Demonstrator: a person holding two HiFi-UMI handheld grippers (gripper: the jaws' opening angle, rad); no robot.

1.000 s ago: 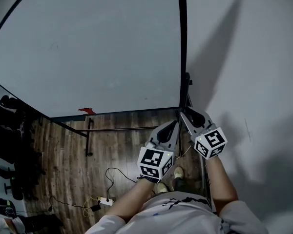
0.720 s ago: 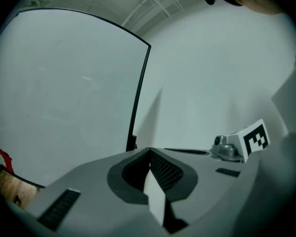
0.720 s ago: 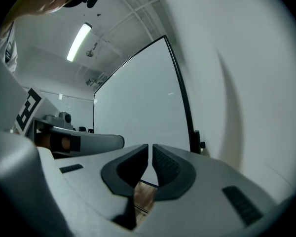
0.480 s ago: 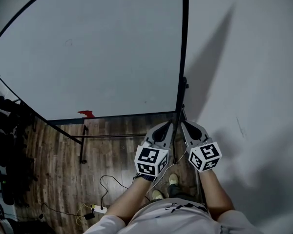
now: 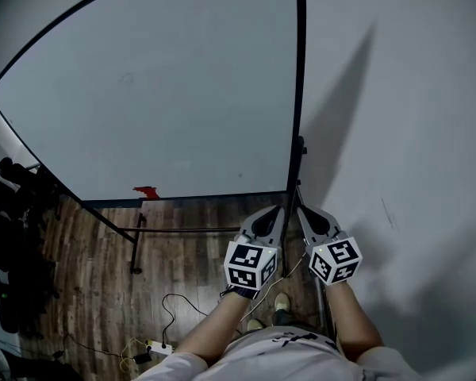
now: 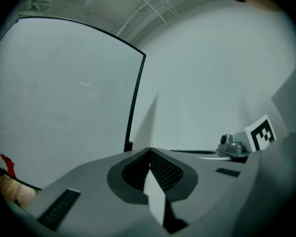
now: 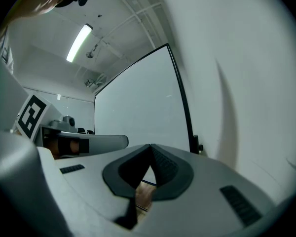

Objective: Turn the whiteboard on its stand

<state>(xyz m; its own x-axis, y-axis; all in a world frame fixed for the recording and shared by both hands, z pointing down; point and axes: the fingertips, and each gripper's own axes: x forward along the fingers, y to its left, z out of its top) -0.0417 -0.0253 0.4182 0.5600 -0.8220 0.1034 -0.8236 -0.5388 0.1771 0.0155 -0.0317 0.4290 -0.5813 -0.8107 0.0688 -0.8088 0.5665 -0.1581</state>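
The whiteboard (image 5: 166,94) fills the upper left and centre of the head view. Its face is turned toward the camera and its lower rail runs across the middle of the frame. Its black right edge (image 5: 299,70) runs from the top of the frame straight down toward the lower centre, so the long axis to be worked on is upright. A bracket of the stand (image 5: 301,145) sits on that edge about halfway down.

The 2 tools are held side by side at the lower centre, pointing up the frame. The left gripper (image 5: 281,211) is seen just left of the edge's lower end and the right gripper (image 5: 300,211) just right of it. Neither is clearly nearer. In each gripper view the jaws are pressed together at the tips with nothing pinched, and the edge rises beyond them, apart from the tips.

The board is judged not yet gripped. Before it can be swung, the edge would have to be taken between jaws or pushed sideways.
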